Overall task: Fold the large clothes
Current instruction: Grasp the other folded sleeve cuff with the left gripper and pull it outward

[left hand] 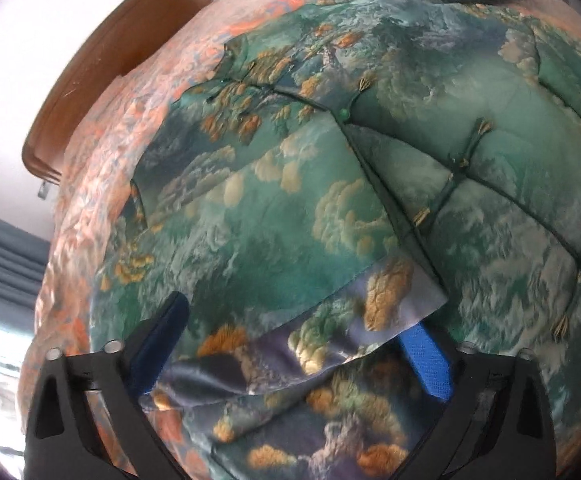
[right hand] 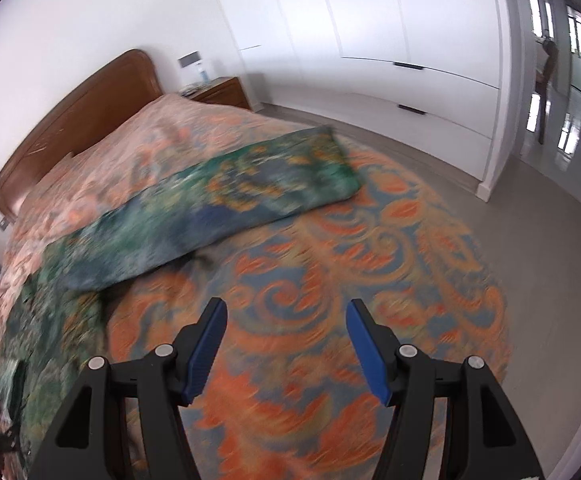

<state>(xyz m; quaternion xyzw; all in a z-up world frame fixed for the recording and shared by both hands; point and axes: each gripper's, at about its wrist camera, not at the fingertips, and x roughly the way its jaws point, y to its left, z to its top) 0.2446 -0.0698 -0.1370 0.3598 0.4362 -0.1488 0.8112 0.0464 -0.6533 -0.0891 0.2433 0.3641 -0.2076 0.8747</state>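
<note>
Two blue pads [left hand: 426,360] of the left gripper [left hand: 290,344] sit closest in the left wrist view. Its jaws stand wide, and a loose corner flap [left hand: 370,312] of the green dress [left hand: 290,200] lies between them. I cannot tell if the pads press on it yet. One dress is here, spread flat on the orange bedspread [left hand: 102,168]. It looks thin, soft and shiny, so it will likely slip and droop. That corner seems a good place to pinch. Small knot buttons [left hand: 478,128] run along the front; I count about seven.

Next, in the right wrist view, the right gripper [right hand: 286,344] has its jaws partly apart and holds nothing. It hangs over the bare bedspread [right hand: 370,280]. The dress [right hand: 210,204] lies to its left, well apart, already doubled over into a long strip. One bed, one brown headboard [right hand: 74,108], one small bedside table [right hand: 222,92].
</note>
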